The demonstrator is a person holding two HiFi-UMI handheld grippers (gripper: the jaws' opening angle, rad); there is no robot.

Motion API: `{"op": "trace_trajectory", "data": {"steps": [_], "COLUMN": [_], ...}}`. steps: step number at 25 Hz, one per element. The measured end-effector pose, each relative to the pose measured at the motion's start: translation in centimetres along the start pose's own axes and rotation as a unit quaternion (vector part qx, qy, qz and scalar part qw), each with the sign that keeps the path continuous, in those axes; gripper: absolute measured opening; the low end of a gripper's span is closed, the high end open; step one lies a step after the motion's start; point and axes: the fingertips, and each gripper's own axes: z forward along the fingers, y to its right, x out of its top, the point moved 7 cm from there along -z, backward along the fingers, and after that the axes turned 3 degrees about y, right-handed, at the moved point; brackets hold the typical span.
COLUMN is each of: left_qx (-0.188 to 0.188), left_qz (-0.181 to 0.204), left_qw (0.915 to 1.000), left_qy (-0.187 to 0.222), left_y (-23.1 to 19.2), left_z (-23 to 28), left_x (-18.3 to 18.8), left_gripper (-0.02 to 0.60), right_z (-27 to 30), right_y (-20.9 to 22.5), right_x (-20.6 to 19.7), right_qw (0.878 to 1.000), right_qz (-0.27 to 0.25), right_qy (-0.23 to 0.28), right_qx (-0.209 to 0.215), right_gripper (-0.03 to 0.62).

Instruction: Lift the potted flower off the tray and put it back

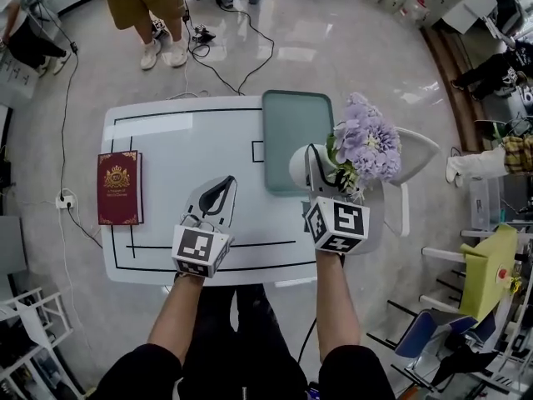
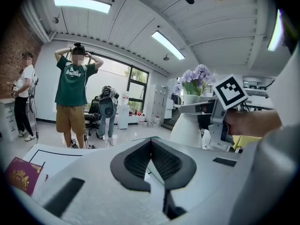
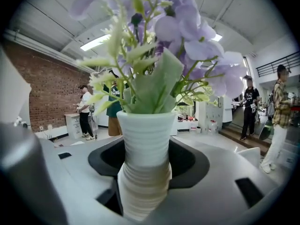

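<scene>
The potted flower, a white ribbed vase [image 3: 144, 139] with purple blooms [image 1: 371, 140], hangs in the air over the table's right edge, just right of the grey-green tray [image 1: 296, 136]. My right gripper [image 1: 321, 172] is shut on the vase, with its dark pads [image 3: 190, 161] pressing both sides of the vase's neck. The left gripper view shows the vase [image 2: 187, 125] held off the table, with the right gripper [image 2: 201, 108] on it. My left gripper [image 1: 225, 186] hovers over the table's front middle with nothing in it, and its fingertips [image 2: 151, 144] meet.
A red book [image 1: 119, 187] lies at the left end of the white table [image 1: 166, 136]. A white chair [image 1: 416, 152] stands just past the table's right edge. A person [image 1: 154, 7] stands on the far side, with cables [image 1: 225, 57] on the floor.
</scene>
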Motion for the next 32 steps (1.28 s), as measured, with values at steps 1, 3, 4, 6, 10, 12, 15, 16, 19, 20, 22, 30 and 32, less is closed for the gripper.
{"op": "trace_trajectory", "data": {"steps": [1,3,4,6,10,12,15,16,19,20,22,30,32], "left_qx": [0.001,0.001,-0.002,-0.007,-0.001,0.002,-0.003,-0.003,-0.006,-0.009,-0.012,-0.012,-0.009], "left_qz": [0.002,0.01,0.02,0.04,0.046,0.041,0.041,0.046,0.056,0.057,0.053,0.044,0.042], "left_qw": [1.0,0.9999,0.9996,0.9987,0.9983,0.9986,0.9987,0.9985,0.9979,0.9978,0.9979,0.9987,0.999], "left_qy": [0.003,0.012,0.019,0.029,0.035,0.033,0.029,0.029,0.03,0.032,0.036,0.022,0.016], "left_y": [0.4,0.9,1.1,1.4,1.9,1.9,1.9,1.9,1.9,2.0,2.0,1.3,1.0], "left_z": [-0.2,-0.5,-0.6,-0.9,-2.7,-3.4,-3.9,-4.0,-4.2,-4.2,-4.2,-3.6,-3.3], "left_x": [0.6,1.6,1.9,2.3,2.5,2.5,2.9,2.9,3.0,3.0,2.9,2.1,1.8], "left_gripper": [0.006,0.006,0.006,0.006,0.006,0.005,0.005,0.005,0.003,0.003,0.005,0.005,0.005], "right_z": [-1.0,-2.8,-3.7,-5.4,-8.7,-9.7,-10.4,-10.6,-10.6,-10.6,-10.6,-9.0,-8.0], "right_y": [-0.3,-0.9,-1.2,-1.8,-3.0,-3.3,-3.7,-3.8,-4.3,-4.4,-4.6,-4.8,-4.5], "right_x": [0.4,1.1,1.2,1.2,0.2,-0.2,-0.4,-0.4,-0.5,-0.6,-0.8,-2.3,-2.8], "right_qw": [1.0,1.0,1.0,1.0,1.0,1.0,1.0,1.0,1.0,1.0,1.0,1.0,0.999], "right_qz": [-0.004,-0.008,-0.007,-0.002,0.008,0.011,0.009,0.007,0.004,0.004,0.003,-0.004,-0.019], "right_qy": [-0.001,0.0,0.001,0.002,0.0,-0.006,-0.008,-0.008,-0.006,-0.005,-0.006,-0.014,-0.016], "right_qx": [0.001,0.004,0.005,0.007,0.004,0.005,0.008,0.008,0.01,0.011,0.012,0.022,0.025], "right_gripper": [0.259,0.259,0.259,0.259,0.259,0.259,0.259,0.259,0.259,0.259,0.259,0.259,0.259]}}
